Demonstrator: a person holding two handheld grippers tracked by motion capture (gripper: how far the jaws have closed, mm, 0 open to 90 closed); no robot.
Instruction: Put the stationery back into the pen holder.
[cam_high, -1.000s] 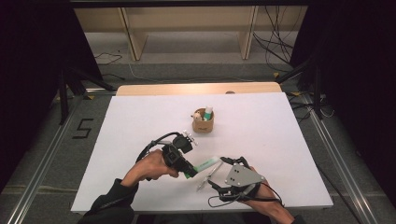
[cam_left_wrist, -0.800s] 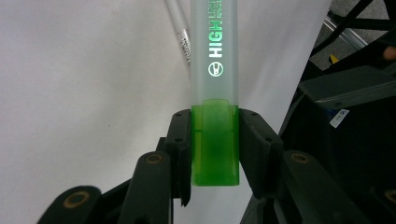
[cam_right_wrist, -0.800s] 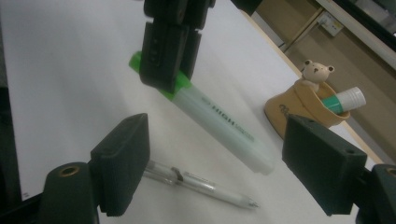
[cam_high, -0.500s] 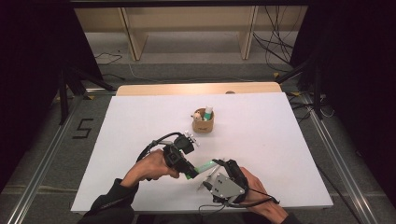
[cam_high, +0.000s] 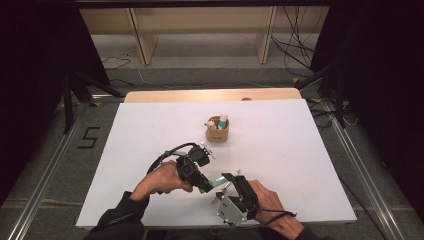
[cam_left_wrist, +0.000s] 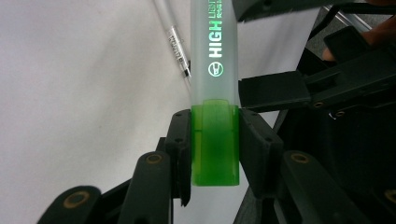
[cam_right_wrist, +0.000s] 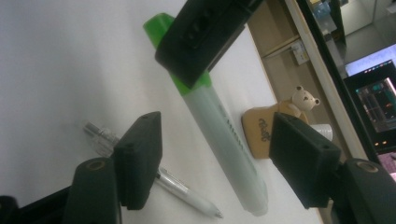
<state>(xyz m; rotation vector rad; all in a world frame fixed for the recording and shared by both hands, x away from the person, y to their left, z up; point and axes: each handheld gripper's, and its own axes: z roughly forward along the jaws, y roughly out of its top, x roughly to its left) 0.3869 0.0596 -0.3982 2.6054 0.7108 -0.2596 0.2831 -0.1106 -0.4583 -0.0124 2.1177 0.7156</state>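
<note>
Right hand-held gripper (cam_high: 229, 181) closing in — highlighter (cam_right_wrist: 219, 135) between.

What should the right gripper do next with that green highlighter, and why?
Probably close on the highlighter's frosted barrel. The left gripper already clamps its green cap, and the right gripper's jaws, which have just been closing, stand either side of the barrel without touching it yet.

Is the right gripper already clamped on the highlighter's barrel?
No: in the right gripper view the right gripper has its pads either side of the highlighter with gaps showing; its jaws have just been closing.
</note>
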